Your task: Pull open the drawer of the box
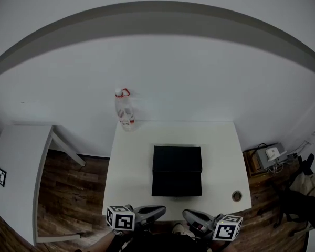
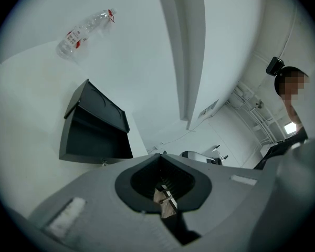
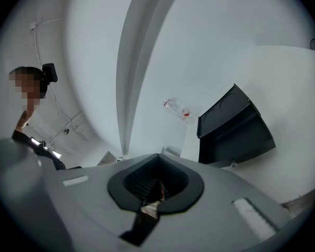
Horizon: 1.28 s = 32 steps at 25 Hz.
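Note:
A black box (image 1: 177, 170) sits in the middle of the white table (image 1: 131, 156), its drawer front (image 1: 176, 184) facing the near edge with a small knob (image 1: 176, 197) at the bottom. The same box shows at the left of the left gripper view (image 2: 94, 127) and at the right of the right gripper view (image 3: 233, 127). My left gripper (image 1: 158, 211) and right gripper (image 1: 188, 214) hang side by side just off the table's near edge, short of the box. Both are shut with nothing held between the jaws.
A clear plastic bottle with a red cap (image 1: 124, 111) stands at the table's far left corner. A round hole (image 1: 237, 196) is near the right front corner. A second white table (image 1: 16, 167) stands to the left, and boxes and cables (image 1: 270, 156) lie on the floor at the right.

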Motion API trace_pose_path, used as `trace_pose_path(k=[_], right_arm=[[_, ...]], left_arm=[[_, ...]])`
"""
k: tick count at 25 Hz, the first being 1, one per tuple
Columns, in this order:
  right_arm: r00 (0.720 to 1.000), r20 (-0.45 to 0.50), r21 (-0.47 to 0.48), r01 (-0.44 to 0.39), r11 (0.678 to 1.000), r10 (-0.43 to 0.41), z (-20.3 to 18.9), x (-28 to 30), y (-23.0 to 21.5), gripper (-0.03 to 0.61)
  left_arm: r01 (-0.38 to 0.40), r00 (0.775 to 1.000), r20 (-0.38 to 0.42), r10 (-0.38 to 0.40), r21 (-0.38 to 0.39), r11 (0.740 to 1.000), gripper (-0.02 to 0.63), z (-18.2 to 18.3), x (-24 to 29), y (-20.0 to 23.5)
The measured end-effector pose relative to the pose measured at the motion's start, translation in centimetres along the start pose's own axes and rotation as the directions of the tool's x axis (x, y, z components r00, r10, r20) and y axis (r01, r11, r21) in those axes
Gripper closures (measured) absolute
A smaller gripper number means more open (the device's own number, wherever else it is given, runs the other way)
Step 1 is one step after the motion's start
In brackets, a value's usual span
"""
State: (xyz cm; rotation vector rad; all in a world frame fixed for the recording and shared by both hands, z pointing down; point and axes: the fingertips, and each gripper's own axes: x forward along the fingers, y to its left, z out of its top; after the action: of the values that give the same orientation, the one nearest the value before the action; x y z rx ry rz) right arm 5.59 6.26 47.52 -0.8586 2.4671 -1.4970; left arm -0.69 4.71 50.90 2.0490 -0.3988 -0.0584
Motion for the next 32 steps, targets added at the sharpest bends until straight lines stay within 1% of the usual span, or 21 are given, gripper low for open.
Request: trace_pose_path(k=[9,15,23,32], right_arm=[[1.0,0.0,0.004,0.0,1.0,0.0,-0.02,-0.34,-0.27,0.574],[1.0,-0.006,0.009,-0.002,1.0,0.002,-0.04,-0.18,-0.35,0.574],[1.0,-0.009,0.007,-0.004,1.0,0.004,-0.2,-0.11,-0.16,0.574],[1.0,-0.006,0.006,-0.002,1.0,0.002,-0.37,-0.22,0.19,0.574]], left_arm=[[0.002,1.0,-0.011,-0.002,-0.009,1.0,0.611,0.01,0.68,-0.09],[-0.007,1.0,-0.003,0.007,-0.02,1.0,0.611,-0.1,0.48,0.15],[-0.008,1.0,-0.006,0.008,-0.011,1.0,0.611,-0.05,0.36,-0.03],[-0.013,1.0,-0.002,0.013,-0.018,1.0,0.611,-0.21,-0.06,-0.2]])
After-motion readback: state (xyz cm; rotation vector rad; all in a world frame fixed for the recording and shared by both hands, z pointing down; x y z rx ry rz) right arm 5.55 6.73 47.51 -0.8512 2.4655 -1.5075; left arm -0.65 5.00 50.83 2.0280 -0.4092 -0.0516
